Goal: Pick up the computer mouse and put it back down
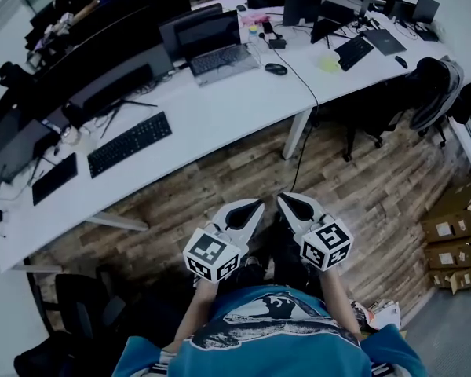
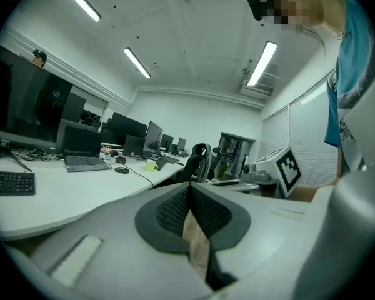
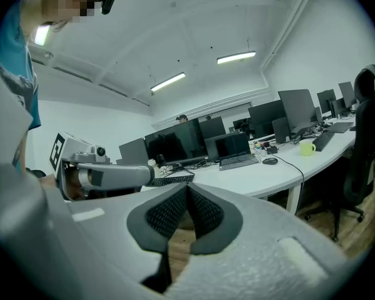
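The mouse (image 1: 275, 68) is pictured lying on the white desk (image 1: 220, 120), just right of the open laptop (image 1: 213, 47) and well apart from both grippers. The left gripper (image 1: 257, 205) and the right gripper (image 1: 283, 199) are held side by side over the wooden floor (image 1: 220, 199), short of the desk's edge. Each has its jaws brought together, with nothing caught between the pads. Neither is yet pointed at the mouse.

The mouse is judged to be light and rigid, a small dark shell of smooth plastic. Its domed back is likely to be slippery under the pads. A hold is best taken across the two flanks at the middle of the body, where the sides run closest to parallel, rather than over the top or on the buttons. A dark cable (image 1: 300, 81) is seen running past the mouse toward the desk edge. Whether it belongs to the mouse cannot be told, but some drag should be allowed for in the lift. Little squeeze is thought to be needed.
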